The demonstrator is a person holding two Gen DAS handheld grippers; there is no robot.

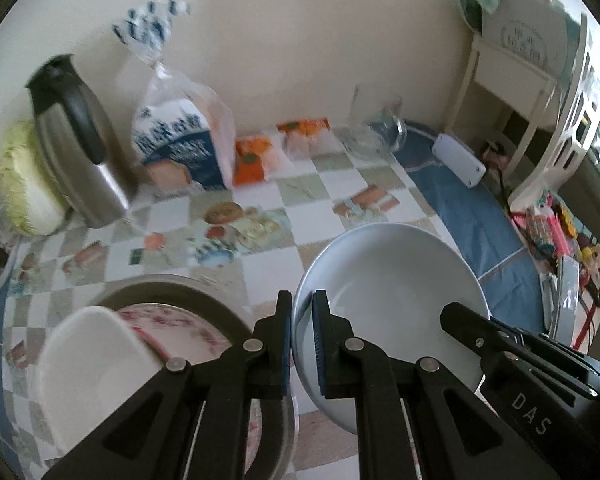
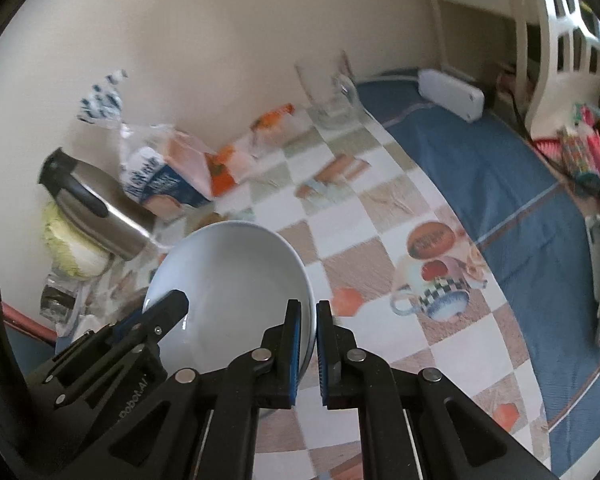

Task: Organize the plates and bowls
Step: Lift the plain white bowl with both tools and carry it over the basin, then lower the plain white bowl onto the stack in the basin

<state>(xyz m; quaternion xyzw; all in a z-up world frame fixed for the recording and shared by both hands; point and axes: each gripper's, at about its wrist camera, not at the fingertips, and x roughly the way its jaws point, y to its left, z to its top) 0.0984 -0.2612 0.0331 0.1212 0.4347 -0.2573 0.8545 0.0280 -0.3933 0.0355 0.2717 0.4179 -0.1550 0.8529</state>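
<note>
A: The white bowl [image 1: 388, 300] is up off the worktop [image 1: 268, 200], tipped a bit, with one gripper on each side of it.

B: Who has it?

A: Both do. The left gripper [image 1: 302, 344] has its jaws nearly closed on the bowl's left rim. The right gripper [image 2: 308, 344] has its jaws nearly closed on the bowl's right rim.

B: What is next to it?

A: Down on the left sits a flowered plate [image 1: 172, 328] inside a grey tray [image 1: 204, 292], and a small white bowl [image 1: 96, 364] lies on top of the plate.

B: And at the back?

A: By the wall there is a steel jug [image 1: 76, 140], a cabbage [image 1: 24, 184], a bread bag [image 1: 184, 140] and a clear glass jug [image 1: 376, 124]. The checked cloth [image 2: 400, 208] covers the worktop.
</note>
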